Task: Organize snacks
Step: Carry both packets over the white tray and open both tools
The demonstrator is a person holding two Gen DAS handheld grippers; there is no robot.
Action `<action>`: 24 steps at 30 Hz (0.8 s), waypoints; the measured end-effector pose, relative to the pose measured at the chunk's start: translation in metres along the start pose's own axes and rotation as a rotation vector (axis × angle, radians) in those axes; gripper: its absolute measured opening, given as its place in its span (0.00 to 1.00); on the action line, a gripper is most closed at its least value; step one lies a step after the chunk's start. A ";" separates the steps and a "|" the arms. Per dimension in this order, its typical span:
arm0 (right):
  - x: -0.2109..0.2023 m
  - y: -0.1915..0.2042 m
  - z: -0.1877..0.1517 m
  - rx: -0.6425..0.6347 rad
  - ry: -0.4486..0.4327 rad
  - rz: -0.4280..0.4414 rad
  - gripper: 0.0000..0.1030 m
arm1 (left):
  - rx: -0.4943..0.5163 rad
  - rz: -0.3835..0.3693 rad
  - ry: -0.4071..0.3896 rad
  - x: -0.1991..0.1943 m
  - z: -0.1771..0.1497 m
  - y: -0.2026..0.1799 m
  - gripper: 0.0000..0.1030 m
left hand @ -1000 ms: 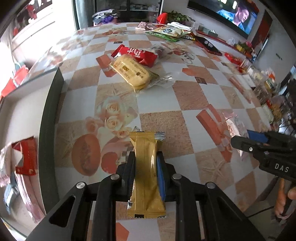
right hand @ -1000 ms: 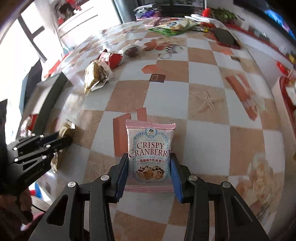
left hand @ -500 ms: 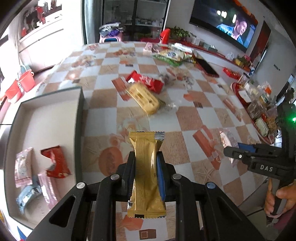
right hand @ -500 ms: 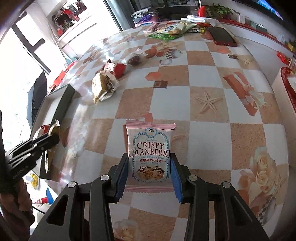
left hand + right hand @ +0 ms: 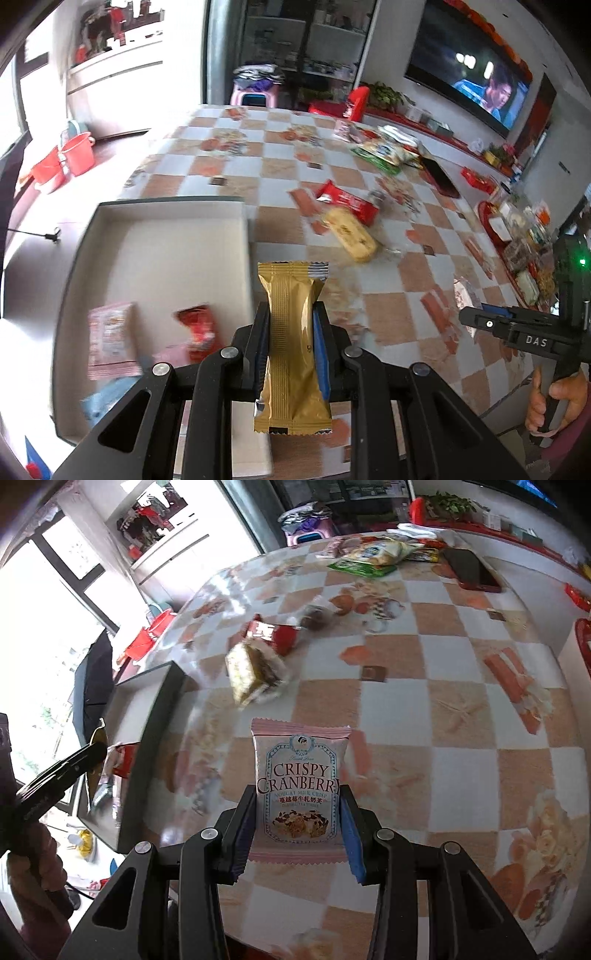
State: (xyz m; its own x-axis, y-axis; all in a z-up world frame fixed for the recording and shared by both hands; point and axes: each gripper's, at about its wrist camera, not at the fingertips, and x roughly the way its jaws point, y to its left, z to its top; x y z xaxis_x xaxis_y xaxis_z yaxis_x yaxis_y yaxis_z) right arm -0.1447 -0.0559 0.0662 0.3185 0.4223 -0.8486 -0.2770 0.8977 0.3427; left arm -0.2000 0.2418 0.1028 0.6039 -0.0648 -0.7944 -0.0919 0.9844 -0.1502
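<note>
My left gripper is shut on a gold snack bar, held upright above the right wall of a shallow grey box. The box holds a pink packet, a red packet and a light blue one. My right gripper is shut on a pink Crispy Cranberry packet above the checkered table. It also shows in the left wrist view. The left gripper shows at the left of the right wrist view, over the box.
On the table lie a yellow biscuit pack, a red wrapper, green and white bags and a dark phone. A red tray of snacks sits at the right. Red buckets stand on the floor at left.
My left gripper has risen and moved left with the gold bar, from over the table to over the box's right wall. My right gripper has lifted and drawn back with the cranberry packet.
</note>
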 end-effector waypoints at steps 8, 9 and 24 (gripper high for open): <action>0.027 0.059 0.019 -0.083 0.029 0.058 0.43 | -0.053 0.055 -0.007 -0.006 0.001 0.049 0.23; 0.031 0.066 0.022 -0.094 0.032 0.065 0.43 | -0.060 0.064 -0.007 -0.006 0.002 0.056 0.23; 0.113 0.219 0.066 -0.292 0.113 0.216 0.43 | -0.179 0.145 0.044 0.016 -0.005 0.140 0.23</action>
State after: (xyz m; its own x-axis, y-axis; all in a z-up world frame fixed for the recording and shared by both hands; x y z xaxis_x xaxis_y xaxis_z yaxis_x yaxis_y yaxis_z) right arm -0.1101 0.1970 0.0721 0.1267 0.5668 -0.8140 -0.5788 0.7087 0.4034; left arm -0.2074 0.3773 0.0665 0.5392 0.0637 -0.8398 -0.3161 0.9395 -0.1317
